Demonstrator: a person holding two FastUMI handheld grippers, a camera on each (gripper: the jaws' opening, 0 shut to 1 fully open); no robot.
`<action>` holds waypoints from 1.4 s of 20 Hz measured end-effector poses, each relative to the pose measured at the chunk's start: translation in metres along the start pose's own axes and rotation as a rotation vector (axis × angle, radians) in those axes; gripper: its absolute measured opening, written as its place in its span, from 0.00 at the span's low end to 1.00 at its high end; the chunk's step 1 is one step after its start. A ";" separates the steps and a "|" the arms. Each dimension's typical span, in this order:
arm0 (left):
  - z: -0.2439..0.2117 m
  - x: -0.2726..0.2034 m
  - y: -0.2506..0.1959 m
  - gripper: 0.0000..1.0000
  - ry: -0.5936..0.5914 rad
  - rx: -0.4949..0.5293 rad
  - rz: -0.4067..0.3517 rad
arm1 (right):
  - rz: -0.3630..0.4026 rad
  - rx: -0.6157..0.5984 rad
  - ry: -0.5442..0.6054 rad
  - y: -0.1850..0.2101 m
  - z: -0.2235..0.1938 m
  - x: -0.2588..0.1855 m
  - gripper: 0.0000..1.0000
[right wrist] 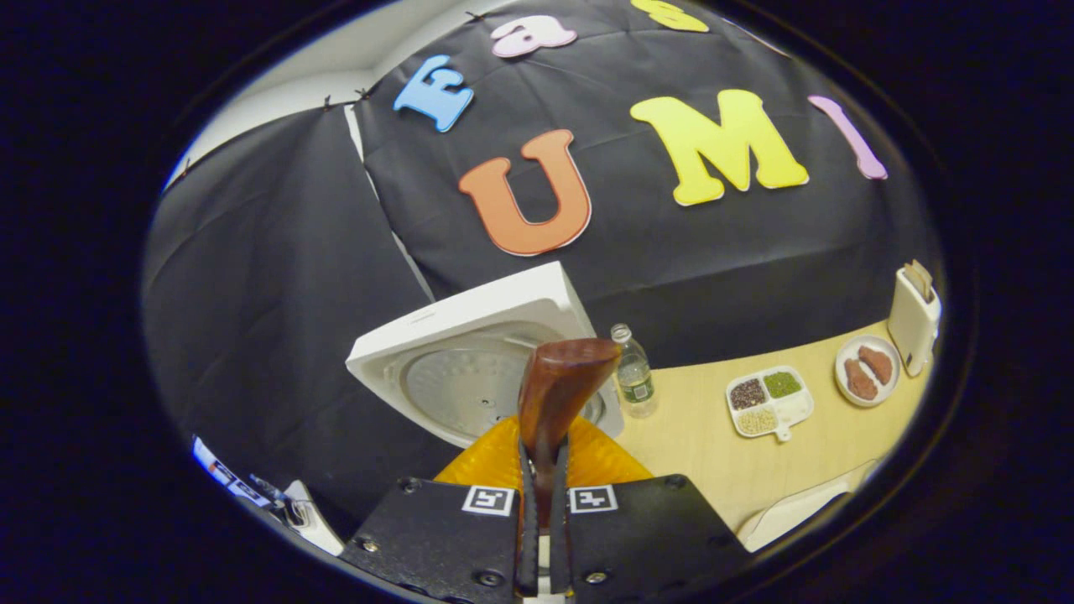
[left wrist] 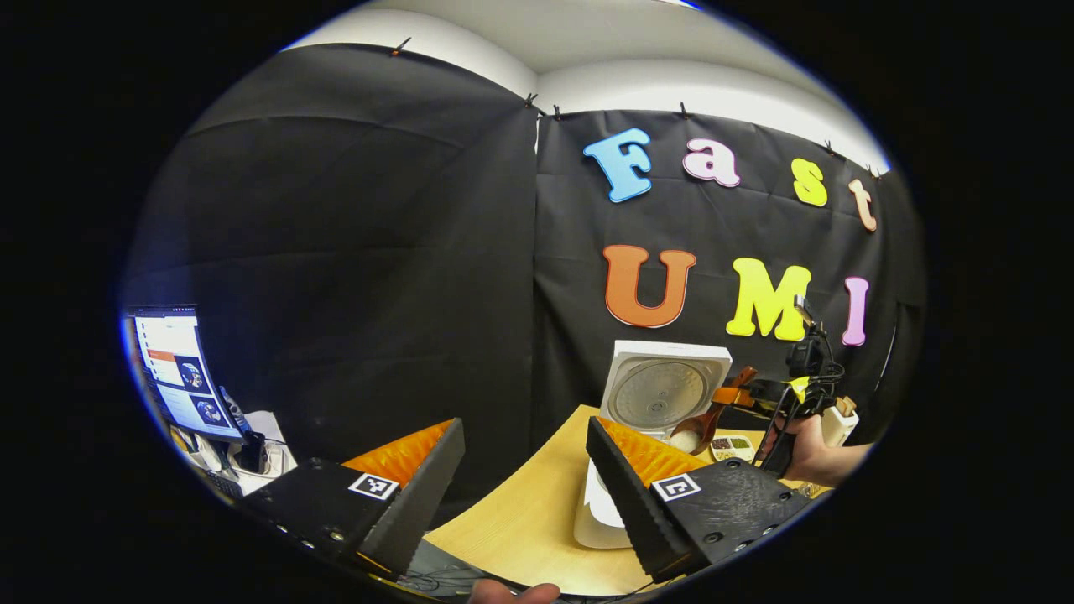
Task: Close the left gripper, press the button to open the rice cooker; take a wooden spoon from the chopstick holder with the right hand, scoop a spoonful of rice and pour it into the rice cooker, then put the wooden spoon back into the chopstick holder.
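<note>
Wooden spoon [right wrist: 555, 390] was pinched between the right gripper's [right wrist: 543, 470] fingers, handle clamped tight, bowl sticking up in front of the rice cooker's [right wrist: 478, 352] raised lid. From the left gripper view, a hand [left wrist: 810, 453] held that spoon's rice-loaded bowl over the cooker. Left gripper [left wrist: 524, 478] hung back above the table [left wrist: 520, 520], fingers spread wide, gripping nothing.

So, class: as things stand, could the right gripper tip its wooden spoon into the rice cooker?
Probably yes. The rice cooker has its lid up, and the right gripper holds the wooden spoon, seemingly carrying rice, near it with nothing visibly between.
</note>
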State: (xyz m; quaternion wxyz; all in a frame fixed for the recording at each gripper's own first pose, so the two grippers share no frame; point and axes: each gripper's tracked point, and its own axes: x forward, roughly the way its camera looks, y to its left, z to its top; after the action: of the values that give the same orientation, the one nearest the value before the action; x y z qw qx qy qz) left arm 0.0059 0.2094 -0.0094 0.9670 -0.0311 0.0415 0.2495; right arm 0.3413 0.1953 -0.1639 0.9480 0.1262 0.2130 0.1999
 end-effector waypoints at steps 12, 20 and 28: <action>0.000 -0.008 -0.001 0.95 -0.011 -0.006 -0.005 | -0.011 -0.515 -0.099 0.051 0.009 -0.007 0.11; 0.006 -0.017 0.002 0.94 -0.035 -0.022 -0.002 | 0.007 -0.733 -0.190 0.087 0.018 -0.017 0.11; 0.010 -0.031 0.011 0.94 -0.050 -0.032 0.014 | 0.044 -0.679 -0.195 0.105 0.018 -0.025 0.11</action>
State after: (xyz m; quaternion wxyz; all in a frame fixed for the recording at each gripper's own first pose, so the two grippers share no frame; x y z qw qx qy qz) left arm -0.0261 0.2053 0.0028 0.9654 -0.0402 0.0136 0.2575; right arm 0.2946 0.2753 -0.1055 0.9473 -0.1733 0.0400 0.2665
